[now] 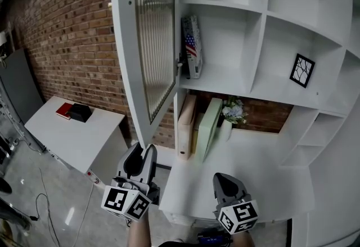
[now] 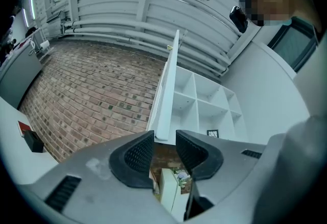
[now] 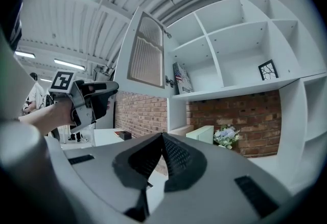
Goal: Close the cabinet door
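The white cabinet door [image 1: 151, 43] with its ribbed glass panel stands swung out from the shelf unit [image 1: 256, 26], edge-on toward me. My left gripper [image 1: 140, 157] is right under the door's lower corner. In the left gripper view the left gripper [image 2: 164, 141] is open, and the door's bottom edge [image 2: 162, 116] shows just past the gap between the tips, not pressed by the pads. My right gripper [image 1: 225, 183] hovers over the white counter [image 1: 264, 178]. In the right gripper view the right gripper [image 3: 162, 137] is shut with nothing in it, and the door [image 3: 146, 52] and left gripper [image 3: 108, 94] show to the left.
Books [image 1: 191, 46] stand on the shelf behind the door, more books [image 1: 197, 125] and a small flower pot [image 1: 232, 113] in the niche below. A black picture frame [image 1: 302, 70] leans at right. A low white table [image 1: 84, 139] with a red book and black box stands left by the brick wall [image 1: 67, 26].
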